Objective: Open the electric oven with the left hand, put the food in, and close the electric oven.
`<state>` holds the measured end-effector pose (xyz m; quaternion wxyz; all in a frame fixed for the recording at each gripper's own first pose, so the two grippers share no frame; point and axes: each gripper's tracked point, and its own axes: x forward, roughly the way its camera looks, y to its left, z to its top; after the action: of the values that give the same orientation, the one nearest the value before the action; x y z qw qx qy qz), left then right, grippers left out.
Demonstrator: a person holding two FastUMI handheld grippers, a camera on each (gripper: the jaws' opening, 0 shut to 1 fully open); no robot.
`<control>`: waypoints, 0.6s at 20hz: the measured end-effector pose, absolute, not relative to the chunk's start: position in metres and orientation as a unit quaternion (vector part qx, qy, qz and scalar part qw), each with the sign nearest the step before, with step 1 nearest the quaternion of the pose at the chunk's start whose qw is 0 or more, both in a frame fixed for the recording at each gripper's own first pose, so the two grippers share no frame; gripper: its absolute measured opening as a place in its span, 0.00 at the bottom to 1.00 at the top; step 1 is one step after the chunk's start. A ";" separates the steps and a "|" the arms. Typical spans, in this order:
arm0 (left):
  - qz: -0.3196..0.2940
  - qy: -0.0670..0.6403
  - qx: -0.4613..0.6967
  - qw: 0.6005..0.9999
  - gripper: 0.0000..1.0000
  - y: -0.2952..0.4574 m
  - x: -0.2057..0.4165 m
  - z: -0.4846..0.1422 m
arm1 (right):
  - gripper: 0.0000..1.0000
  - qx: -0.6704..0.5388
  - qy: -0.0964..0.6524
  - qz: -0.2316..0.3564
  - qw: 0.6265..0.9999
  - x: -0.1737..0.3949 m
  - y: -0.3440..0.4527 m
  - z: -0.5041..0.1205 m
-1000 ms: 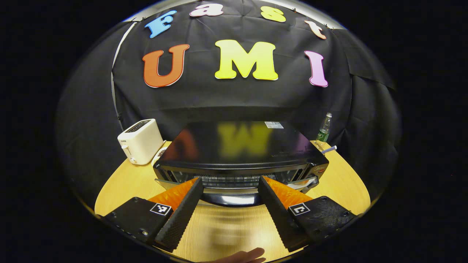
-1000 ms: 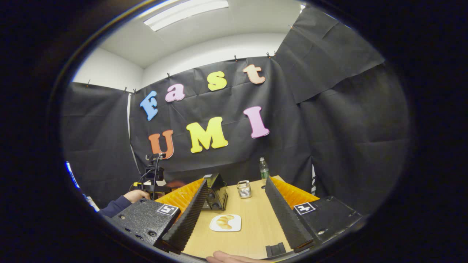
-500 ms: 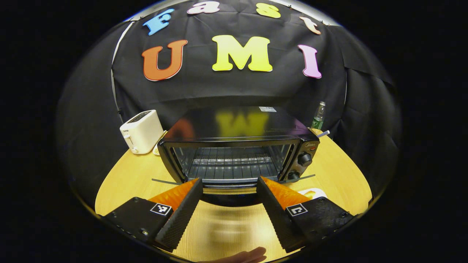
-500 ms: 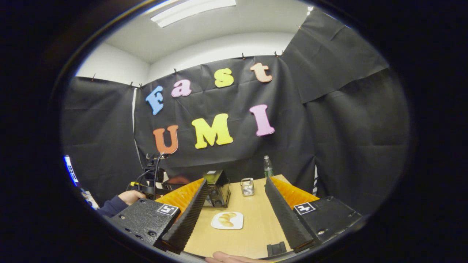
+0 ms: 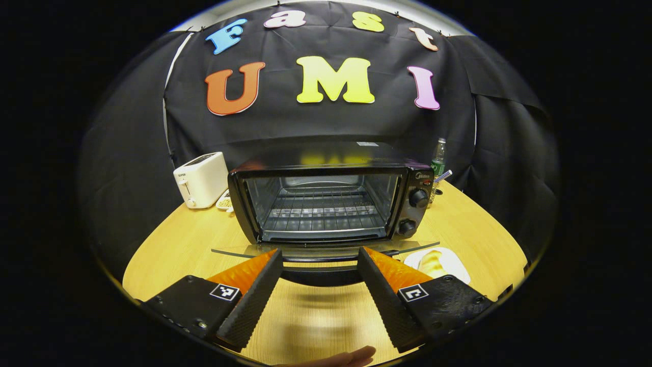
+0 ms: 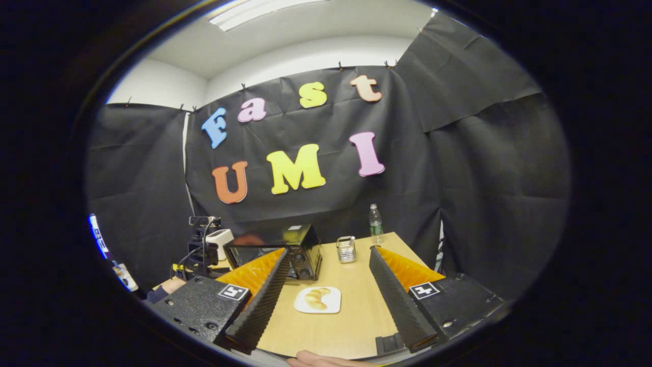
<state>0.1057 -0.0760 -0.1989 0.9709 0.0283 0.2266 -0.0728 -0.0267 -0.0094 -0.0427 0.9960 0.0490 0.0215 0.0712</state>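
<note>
A: What is standing around the electric oven (image 5: pixel 326 199) on the table (image 5: pixel 173 250)?

B: A white toaster (image 5: pixel 200 179) is sitting just to the oven's left, with a small dish (image 5: pixel 224 201) tucked between them. A green bottle (image 5: pixel 437 159) is standing behind the oven's right corner. In the right gripper view a small metal holder (image 6: pixel 346 248) is sitting near the bottle (image 6: pixel 376 224), well apart from the plate.

A: Is the oven open?

B: Yes. Its glass door (image 5: pixel 326 250) is lying flat, hanging out toward the camera, and the wire rack (image 5: pixel 323 211) inside is showing bare. The door's dark handle (image 5: pixel 321 275) is sitting between the fingers of the left hand-held gripper (image 5: pixel 318 285), which is standing wide apart and pressing on nothing.

A: And the food?

B: A croissant (image 6: pixel 316 298) is lying on a white plate (image 6: pixel 331 307) on the table, right of the oven's front. In the left gripper view the plate (image 5: pixel 451 260) is peeking out just beyond the right finger. In the right gripper view it is lying ahead, between the spread fingers of the right hand-held gripper (image 6: pixel 326 300), not touching them. That gripper is open too, holding nothing.
</note>
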 end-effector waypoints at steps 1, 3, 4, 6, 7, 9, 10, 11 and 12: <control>-0.073 0.226 0.029 0.971 0.98 -0.076 0.102 -0.204 | 0.96 0.049 0.023 0.070 0.996 -0.026 -0.009 -0.044; -0.073 0.217 0.031 0.973 0.98 -0.076 0.096 -0.211 | 0.96 0.050 0.027 0.069 0.996 -0.023 -0.009 -0.049; -0.072 0.209 0.030 0.975 0.98 -0.075 0.094 -0.214 | 0.96 0.051 0.030 0.068 0.996 -0.022 -0.009 -0.051; -0.073 0.196 0.033 0.977 0.98 -0.075 0.090 -0.221 | 0.96 0.050 0.036 0.067 0.996 -0.019 -0.008 -0.057; -0.073 0.192 0.034 0.978 0.98 -0.074 0.089 -0.226 | 0.96 0.048 0.039 0.066 0.996 -0.017 -0.007 -0.058; -0.073 0.191 0.034 0.978 0.98 -0.073 0.084 -0.238 | 0.96 0.046 0.042 0.065 0.996 -0.016 -0.007 -0.062; -0.072 0.192 0.033 0.978 0.98 -0.072 0.081 -0.245 | 0.96 0.045 0.043 0.065 0.996 -0.014 -0.006 -0.064; -0.072 0.195 0.033 0.978 0.98 -0.072 0.078 -0.252 | 0.96 0.045 0.044 0.063 0.996 -0.014 -0.006 -0.065; -0.072 0.204 0.034 0.976 0.98 -0.073 0.076 -0.262 | 0.99 0.045 0.046 0.060 0.996 -0.012 -0.007 -0.066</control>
<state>0.0765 -0.0729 -0.2617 0.9758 0.0338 0.2037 -0.0719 -0.0122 -0.0066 -0.0662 0.9961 0.0449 0.0461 0.0600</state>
